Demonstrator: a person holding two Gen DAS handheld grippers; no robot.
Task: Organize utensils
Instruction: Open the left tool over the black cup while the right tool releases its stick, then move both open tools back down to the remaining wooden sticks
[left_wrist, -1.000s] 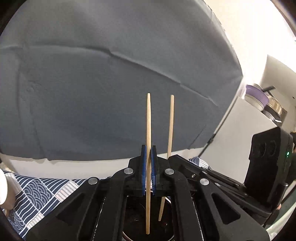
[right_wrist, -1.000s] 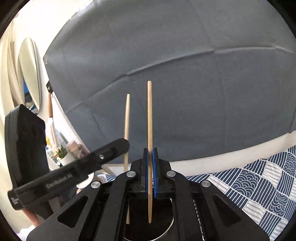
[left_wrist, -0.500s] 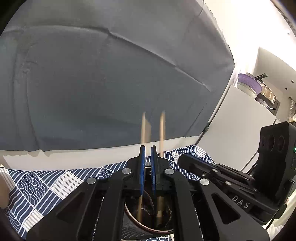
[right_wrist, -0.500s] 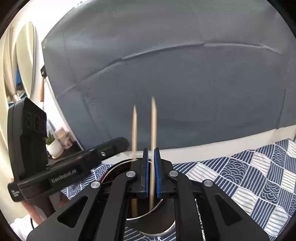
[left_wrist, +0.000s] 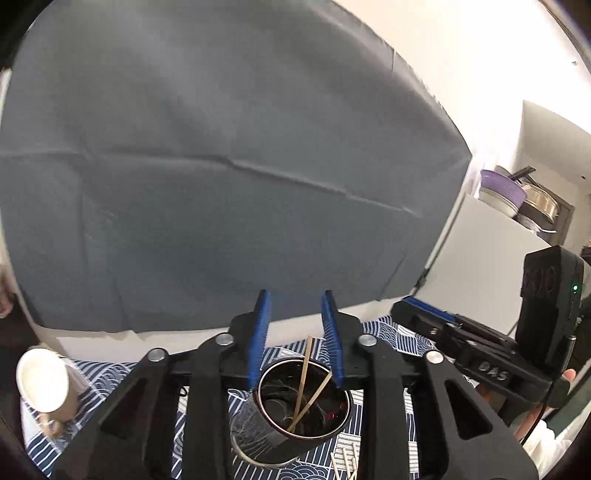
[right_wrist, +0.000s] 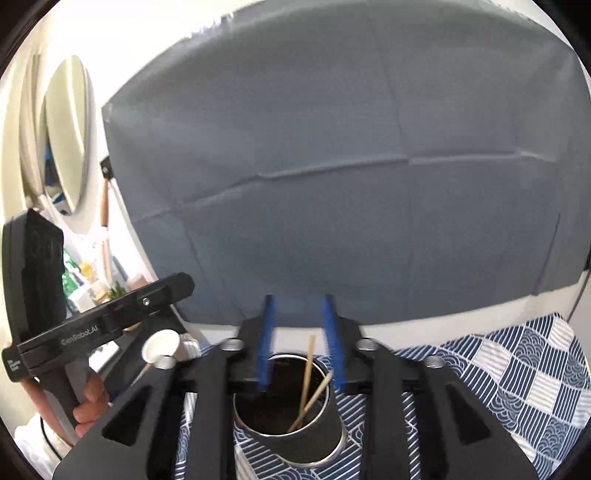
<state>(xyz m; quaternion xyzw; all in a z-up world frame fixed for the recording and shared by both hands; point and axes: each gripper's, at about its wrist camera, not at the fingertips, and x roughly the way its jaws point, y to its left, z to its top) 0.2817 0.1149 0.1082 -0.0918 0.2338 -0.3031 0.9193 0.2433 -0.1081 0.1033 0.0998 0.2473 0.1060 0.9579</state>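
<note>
Two wooden chopsticks (left_wrist: 304, 384) stand crossed inside a dark metal cup (left_wrist: 291, 439) on the blue patterned cloth; they also show in the right wrist view (right_wrist: 307, 384) in the same cup (right_wrist: 295, 439). My left gripper (left_wrist: 296, 339) is open and empty, just above the cup's mouth. My right gripper (right_wrist: 298, 339) is open and empty, also above the cup. Each gripper shows at the edge of the other's view: the right one (left_wrist: 480, 343) and the left one (right_wrist: 92, 321).
A white paper cup (left_wrist: 44, 384) lies at the left on the blue-and-white cloth (right_wrist: 517, 376). Several more wooden sticks (left_wrist: 345, 461) lie beside the metal cup. A grey backdrop (left_wrist: 221, 166) hangs behind. Bowls and pots (left_wrist: 517, 195) sit on a white cabinet at right.
Both grippers opened and let go of their chopsticks, which dropped into the metal cup. Both grippers have tilted down toward the cup.
</note>
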